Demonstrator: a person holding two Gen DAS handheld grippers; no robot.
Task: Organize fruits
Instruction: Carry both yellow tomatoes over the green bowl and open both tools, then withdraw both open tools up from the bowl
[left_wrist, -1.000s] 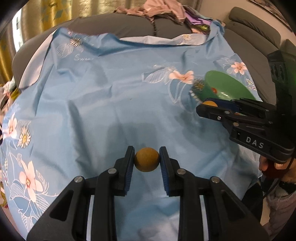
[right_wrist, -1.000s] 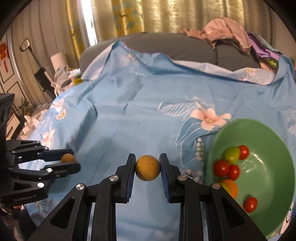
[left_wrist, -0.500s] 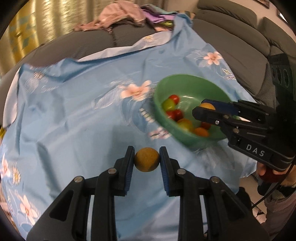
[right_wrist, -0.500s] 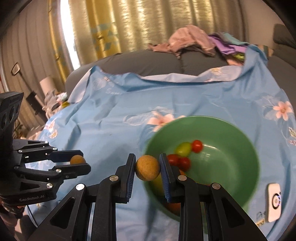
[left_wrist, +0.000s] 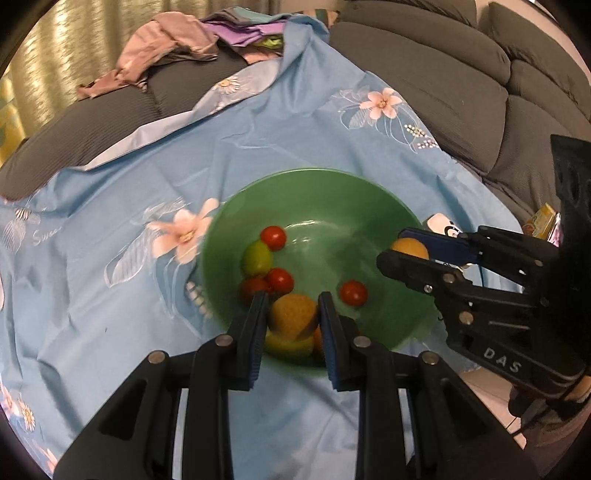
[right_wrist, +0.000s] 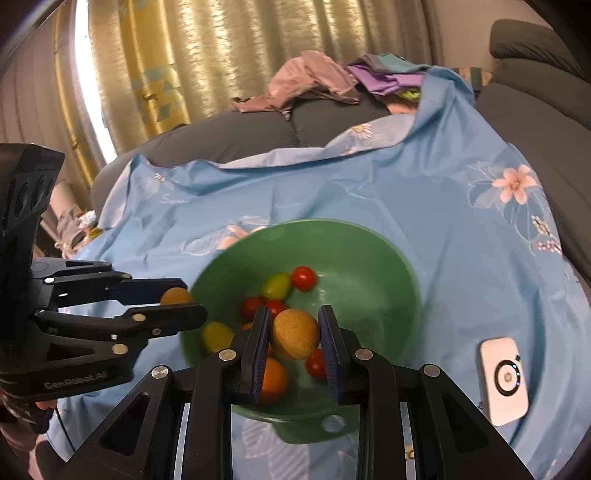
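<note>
A green bowl (left_wrist: 332, 199) (right_wrist: 369, 254) sits on the blue flowered cloth and holds red cherry tomatoes (left_wrist: 273, 237), a green one (left_wrist: 255, 257) and orange and yellow fruits. My left gripper (left_wrist: 293, 314) is shut on a tan round fruit (left_wrist: 293, 313), over the bowl's near rim. My right gripper (right_wrist: 293, 334) is shut on a second tan round fruit (right_wrist: 294, 334), also above the bowl. Each gripper shows in the other's view, at the bowl's rim (left_wrist: 410, 251) (right_wrist: 177, 301).
A white small device (right_wrist: 504, 380) lies on the cloth right of the bowl. A grey sofa (left_wrist: 443, 74) wraps around the back and right, with a pile of clothes (left_wrist: 166, 40) on it. Gold curtains (right_wrist: 184, 55) hang behind.
Both grippers, each still holding its fruit, have moved over to the green bowl; the bowl now fills the middle of both views.
</note>
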